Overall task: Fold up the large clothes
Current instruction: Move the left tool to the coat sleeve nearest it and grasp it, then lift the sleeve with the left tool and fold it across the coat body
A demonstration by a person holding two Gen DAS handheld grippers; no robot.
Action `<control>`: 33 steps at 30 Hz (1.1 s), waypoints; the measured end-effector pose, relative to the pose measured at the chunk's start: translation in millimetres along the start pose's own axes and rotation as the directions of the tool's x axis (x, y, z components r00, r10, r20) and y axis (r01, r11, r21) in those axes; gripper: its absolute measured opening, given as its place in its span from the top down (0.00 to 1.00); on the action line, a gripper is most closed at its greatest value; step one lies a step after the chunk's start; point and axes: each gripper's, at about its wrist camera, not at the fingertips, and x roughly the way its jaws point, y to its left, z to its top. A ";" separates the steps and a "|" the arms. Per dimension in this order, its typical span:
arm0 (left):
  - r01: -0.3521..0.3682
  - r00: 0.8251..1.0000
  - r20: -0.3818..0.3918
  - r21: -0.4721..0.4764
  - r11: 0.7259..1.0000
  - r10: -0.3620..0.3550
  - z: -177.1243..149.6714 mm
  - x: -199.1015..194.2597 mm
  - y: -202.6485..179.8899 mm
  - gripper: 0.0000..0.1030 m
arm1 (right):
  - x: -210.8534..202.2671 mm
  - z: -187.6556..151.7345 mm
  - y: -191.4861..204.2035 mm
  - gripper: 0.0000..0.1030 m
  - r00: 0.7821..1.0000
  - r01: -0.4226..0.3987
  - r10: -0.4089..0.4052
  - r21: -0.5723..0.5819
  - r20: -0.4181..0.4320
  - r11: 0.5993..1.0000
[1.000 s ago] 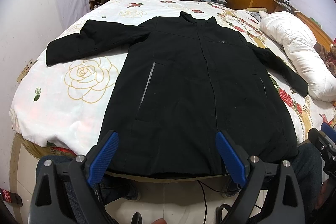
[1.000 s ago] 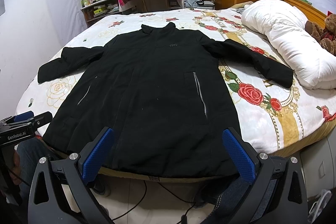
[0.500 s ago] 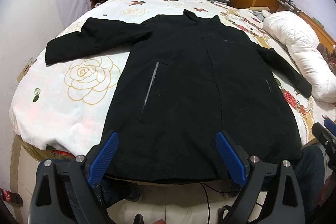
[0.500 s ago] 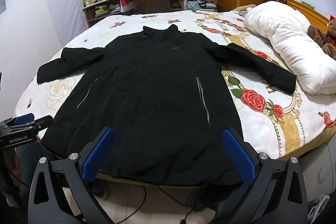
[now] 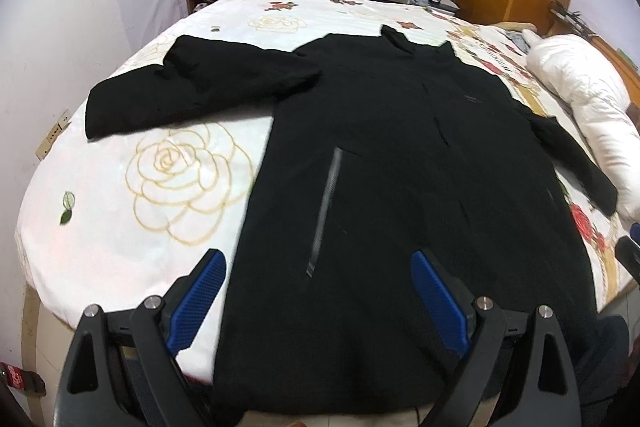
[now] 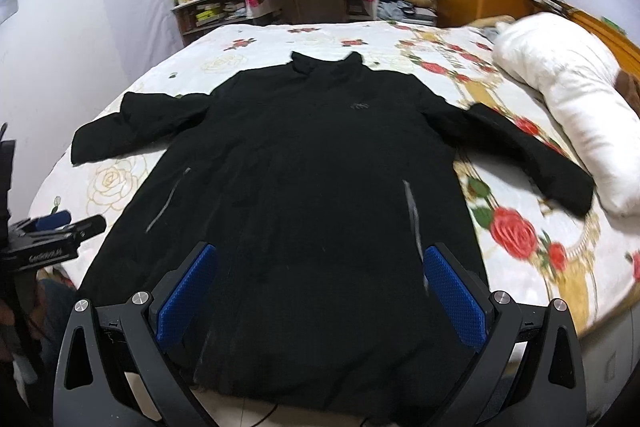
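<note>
— Black coat (image 5: 400, 187) lies flat on the bed (image 5: 120, 227), left view; left gripper (image 5: 318, 275) spread wide, empty, above the near hem.

— Right view: right gripper (image 6: 320, 267) likewise released; both should pinch hem corners evenly.

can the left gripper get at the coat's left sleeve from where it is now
Probably yes. The left gripper is open near the black coat's hem, and the sleeve lies flat on the bedspread with nothing between them.
</note>
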 end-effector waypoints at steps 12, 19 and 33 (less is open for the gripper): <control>-0.063 0.998 0.012 -0.154 0.986 0.066 58.6 65.1 79.0 0.07 | 66.6 44.0 15.5 0.00 0.997 -0.072 0.071 -0.036 -0.033 0.997; -0.078 0.997 -0.013 -0.281 0.957 0.078 77.1 116.3 135.6 0.08 | 101.6 56.2 20.7 0.00 0.995 -0.082 0.077 -0.070 -0.062 0.994; -0.044 0.998 0.018 -0.520 0.853 0.063 95.4 172.5 232.4 0.28 | 140.9 64.5 35.9 0.00 0.991 -0.085 0.071 -0.117 -0.116 0.990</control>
